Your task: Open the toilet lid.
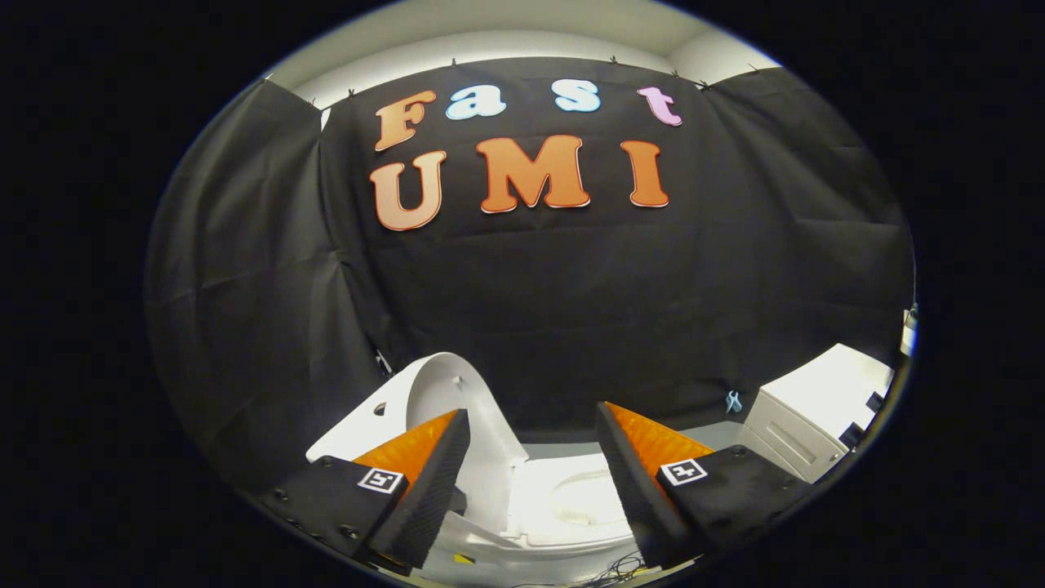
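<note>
Tongs [531, 457] spread wide, holding nothing. Between and beyond them, lower centre, the lid [445, 400] stands raised at left above the bowl [571, 502]. Opening looks done; next move is likely just backing clear. White cabinet [816, 416] lower right.

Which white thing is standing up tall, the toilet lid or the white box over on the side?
The toilet lid: it stands upright behind the open gripper, above the bowl. The white cabinet, beyond the right finger, sits low and boxy.
</note>
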{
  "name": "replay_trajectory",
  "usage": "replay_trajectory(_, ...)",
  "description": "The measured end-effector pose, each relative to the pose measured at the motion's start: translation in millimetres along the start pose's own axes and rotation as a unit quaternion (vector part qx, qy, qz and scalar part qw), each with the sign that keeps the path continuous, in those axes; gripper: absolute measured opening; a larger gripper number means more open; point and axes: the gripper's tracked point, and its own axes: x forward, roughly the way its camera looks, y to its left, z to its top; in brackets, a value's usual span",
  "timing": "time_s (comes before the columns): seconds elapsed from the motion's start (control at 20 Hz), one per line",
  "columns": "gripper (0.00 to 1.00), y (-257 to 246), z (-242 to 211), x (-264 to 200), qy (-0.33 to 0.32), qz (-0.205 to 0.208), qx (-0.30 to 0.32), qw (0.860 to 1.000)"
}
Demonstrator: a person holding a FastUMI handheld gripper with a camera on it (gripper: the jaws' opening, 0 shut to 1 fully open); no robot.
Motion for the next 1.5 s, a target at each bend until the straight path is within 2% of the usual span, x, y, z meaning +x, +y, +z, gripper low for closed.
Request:
replay_trajectory(0.35, 0.98, -48.6, 51.6, -18.0, -0.038, -0.023, 0.003, 0.999)
replay_trajectory(0.6, 0.98, -64.9, 76.5, -36.0, -0.057, -0.029, -0.012, 0.998)
replay_trajectory(1.5, 0.98, -48.2, 76.7, -50.4, -0.072, -0.019, -0.01, 0.997)
